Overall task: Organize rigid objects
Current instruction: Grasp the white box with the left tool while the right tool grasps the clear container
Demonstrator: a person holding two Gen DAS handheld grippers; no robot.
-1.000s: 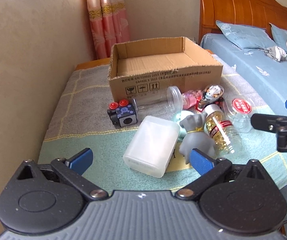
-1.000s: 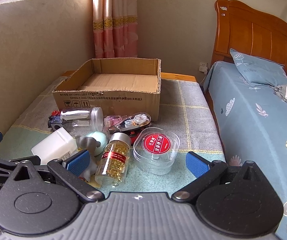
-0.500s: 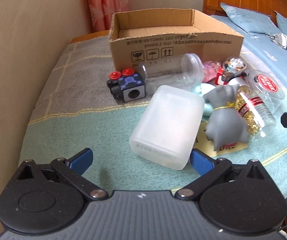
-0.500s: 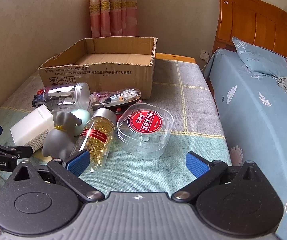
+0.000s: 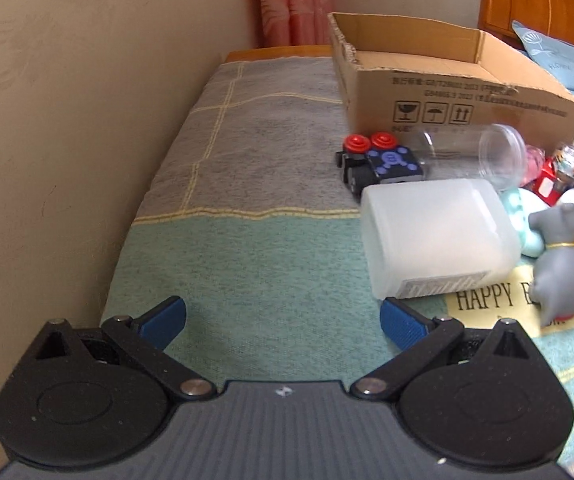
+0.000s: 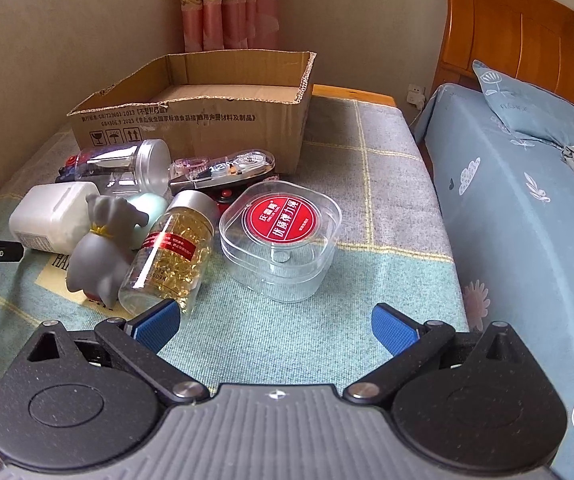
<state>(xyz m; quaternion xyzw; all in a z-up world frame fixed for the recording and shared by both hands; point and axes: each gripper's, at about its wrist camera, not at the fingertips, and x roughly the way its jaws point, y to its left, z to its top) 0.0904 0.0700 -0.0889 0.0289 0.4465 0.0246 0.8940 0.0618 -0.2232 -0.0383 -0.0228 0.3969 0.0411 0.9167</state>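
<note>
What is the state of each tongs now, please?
Left tongs: open, holding nothing.
Right tongs: open, holding nothing.

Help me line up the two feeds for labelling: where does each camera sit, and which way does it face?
Left wrist: behind the open left gripper, low over the table's wall side, facing the cardboard box; white container near its right finger.
Right wrist: behind the open right gripper, on the bed side, facing the clear round case; the other gripper's tip shows at left.
Shared: box, white container, grey dog figurine.
</note>
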